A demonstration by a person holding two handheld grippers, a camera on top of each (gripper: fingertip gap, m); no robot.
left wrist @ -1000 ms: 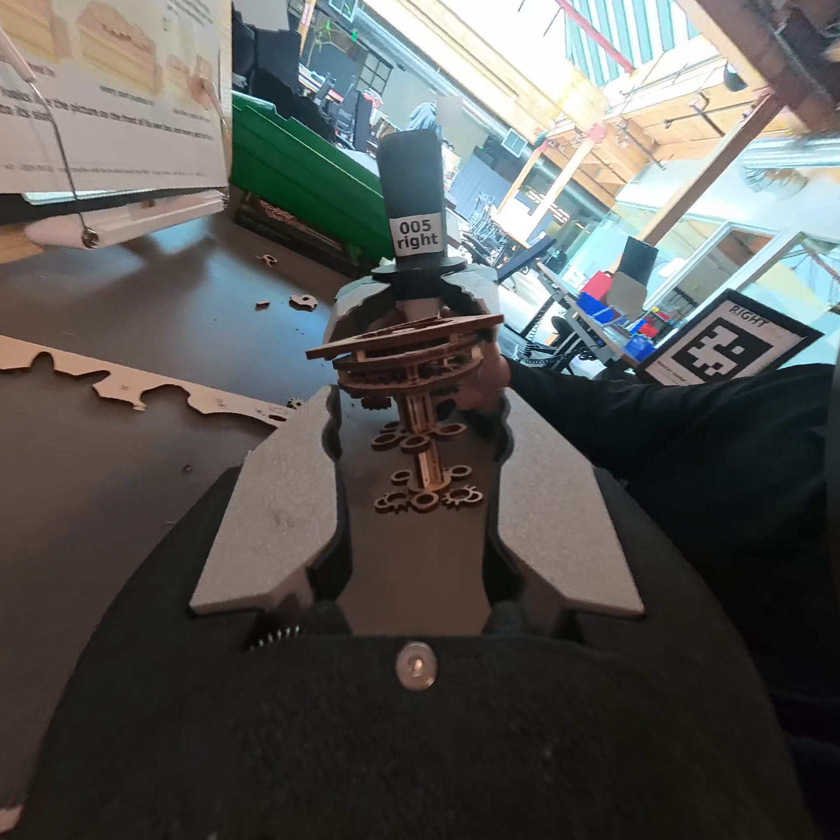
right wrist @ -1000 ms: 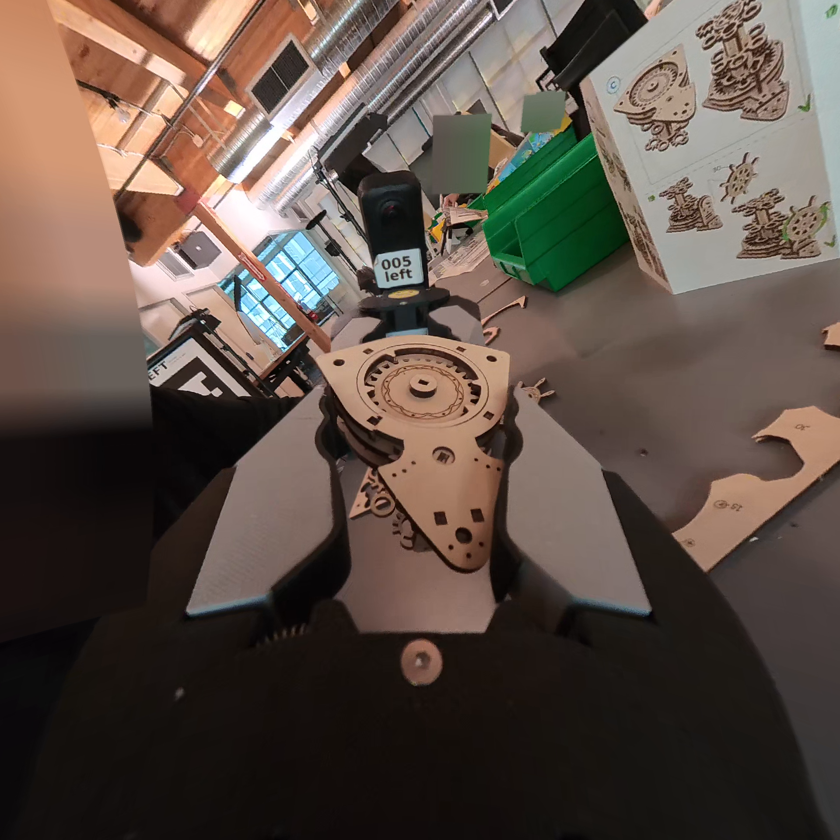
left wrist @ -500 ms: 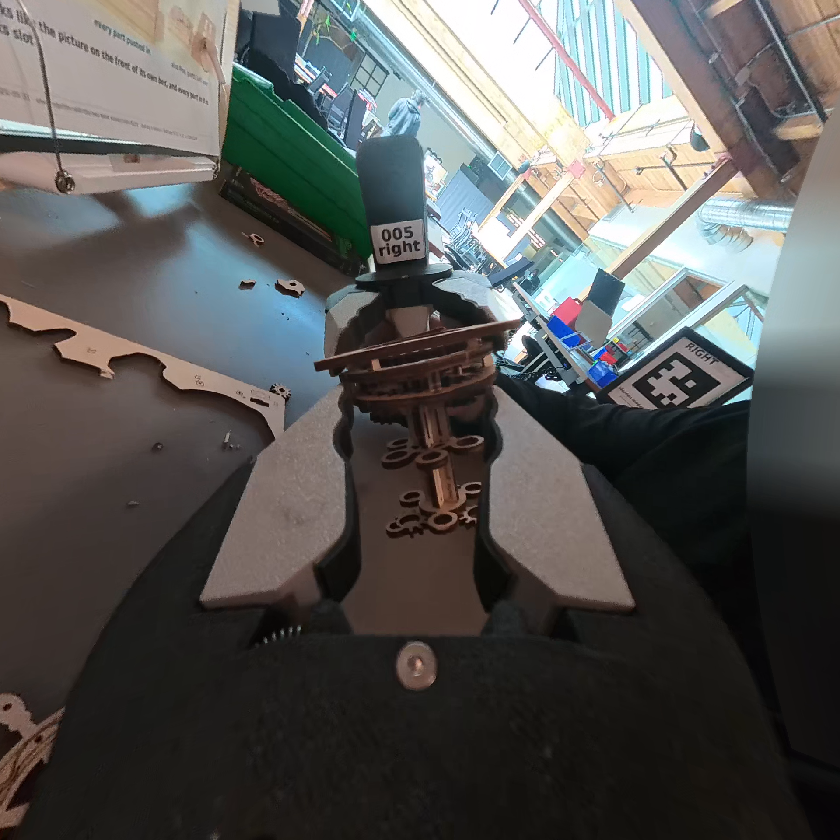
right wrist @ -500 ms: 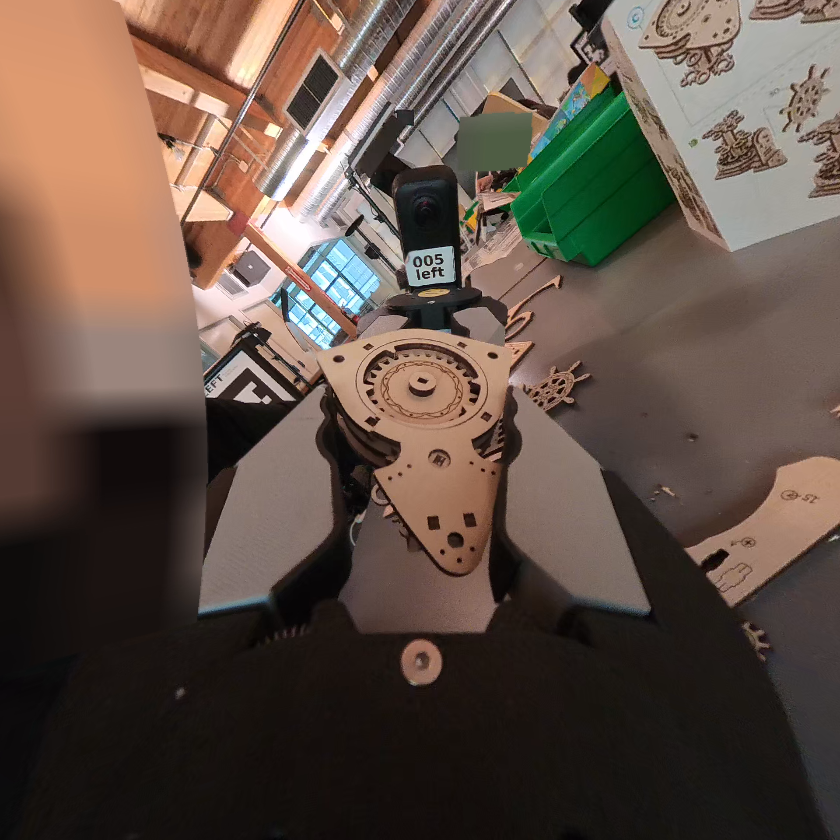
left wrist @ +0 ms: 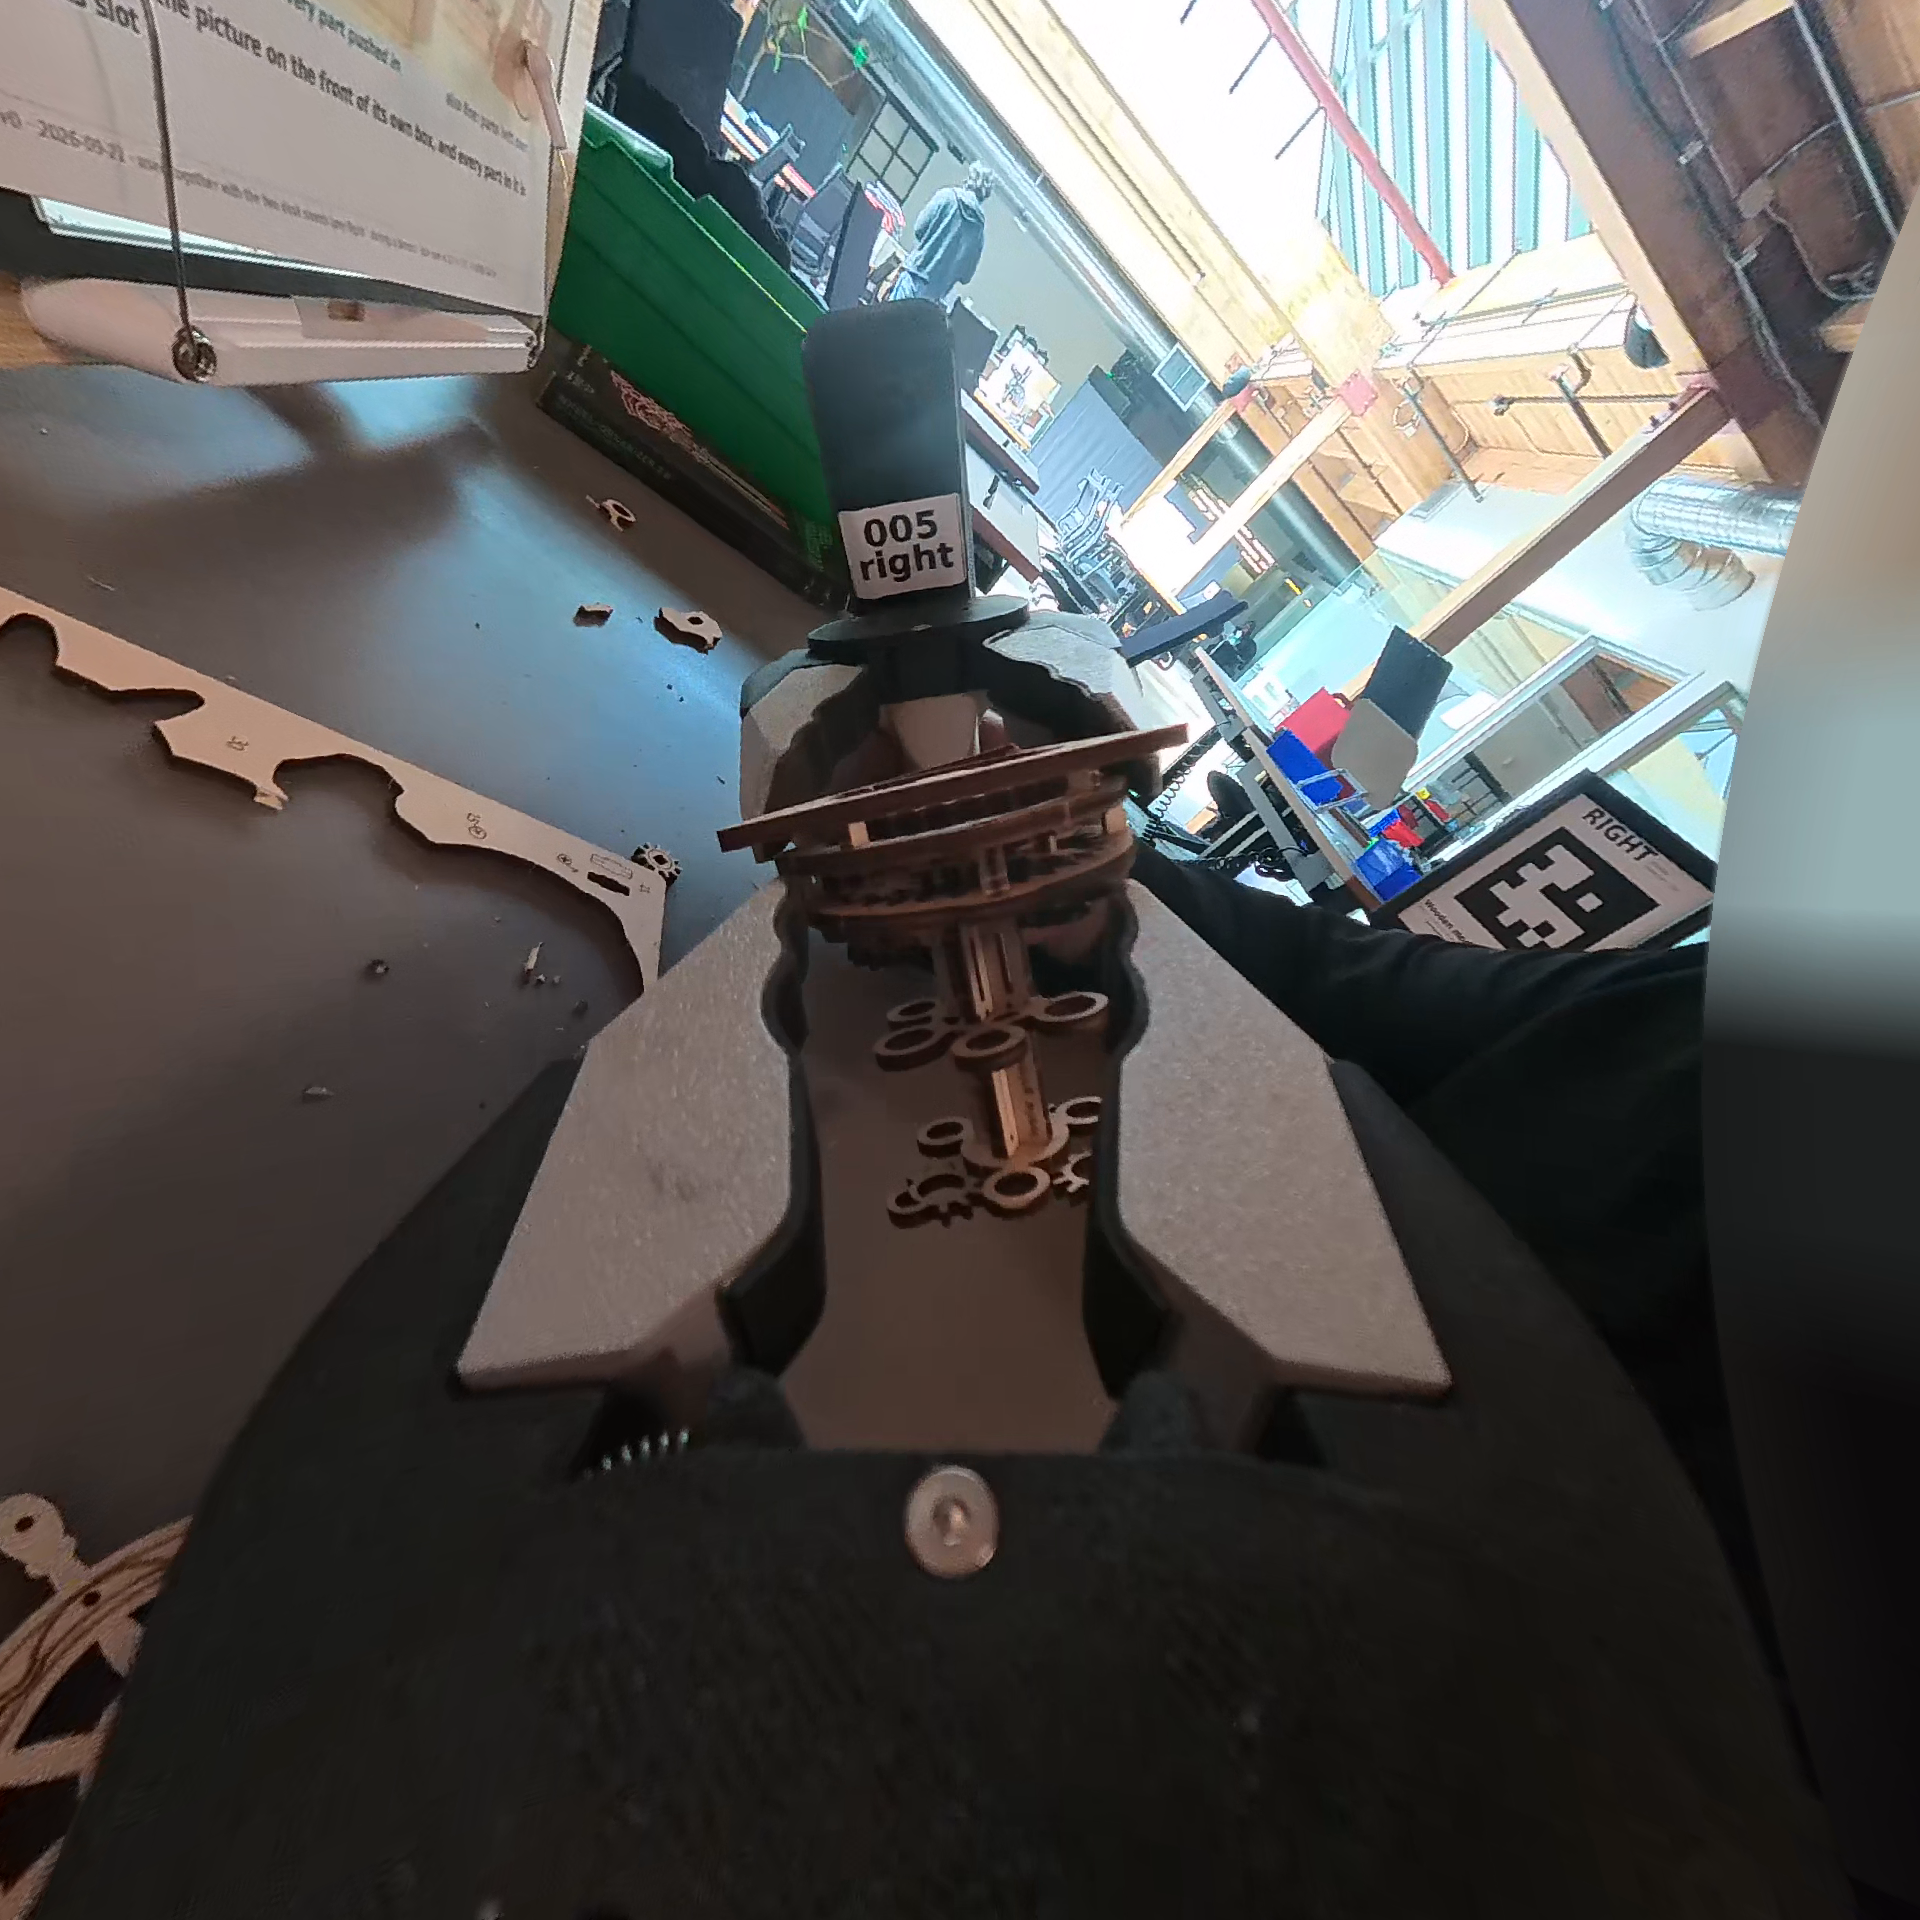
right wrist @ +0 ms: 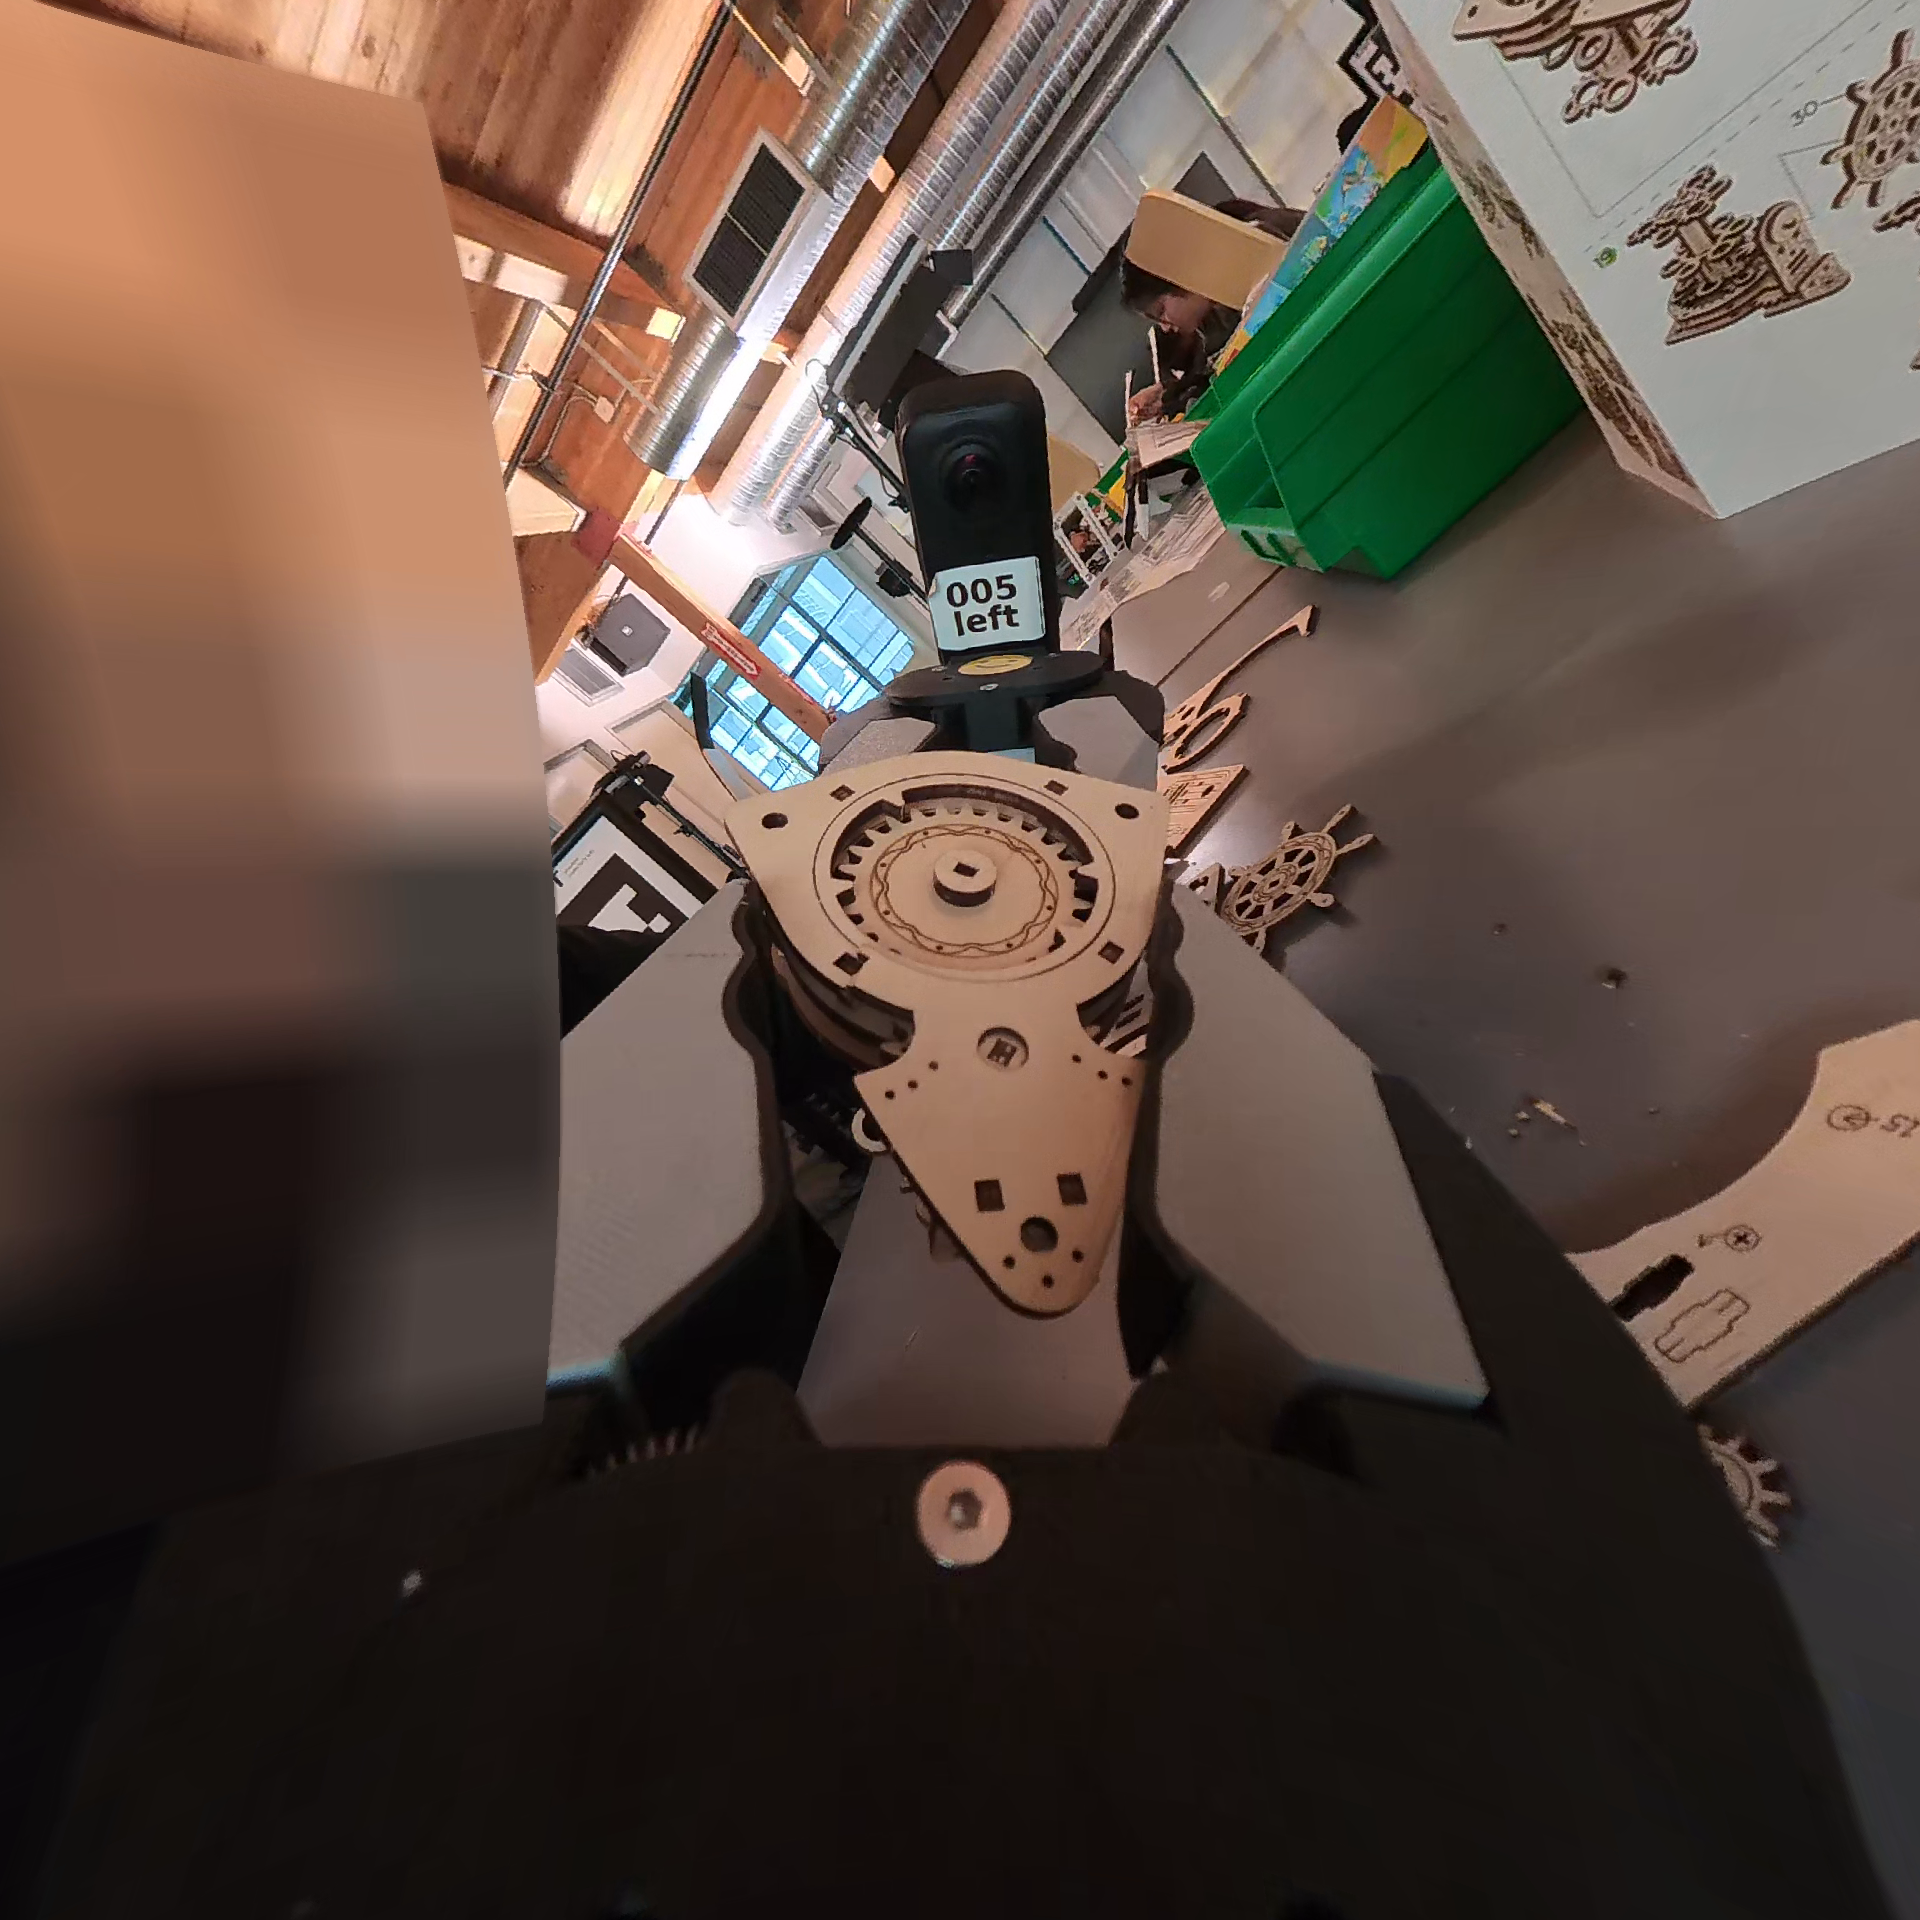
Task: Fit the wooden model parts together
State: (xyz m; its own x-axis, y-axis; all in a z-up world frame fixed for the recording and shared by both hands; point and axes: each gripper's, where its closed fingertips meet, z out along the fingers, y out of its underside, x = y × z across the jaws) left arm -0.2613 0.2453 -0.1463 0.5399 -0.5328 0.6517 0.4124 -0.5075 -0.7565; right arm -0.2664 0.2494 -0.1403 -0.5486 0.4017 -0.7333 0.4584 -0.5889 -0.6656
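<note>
Tools: left tool (left wrist: 951, 956) & right tool (right wrist: 951, 997) both clamped on the wooden model (right wrist: 961, 935), facing each other, held clear above the surface (right wrist: 1558, 852).
Model: layered gear stack; teardrop plate (right wrist: 1023, 1153) up in right view, stem w/ small cogs (left wrist: 1003, 1101) running toward left tool's base.
Change: over the last sec both views swung, grip unchanged; more of cut-out sheet (left wrist: 343, 769) & ship's-wheel piece (right wrist: 1283, 883) now shows.
Meaning: prob. turning the model to inspect or line up next part; no new piece added yet.
</note>
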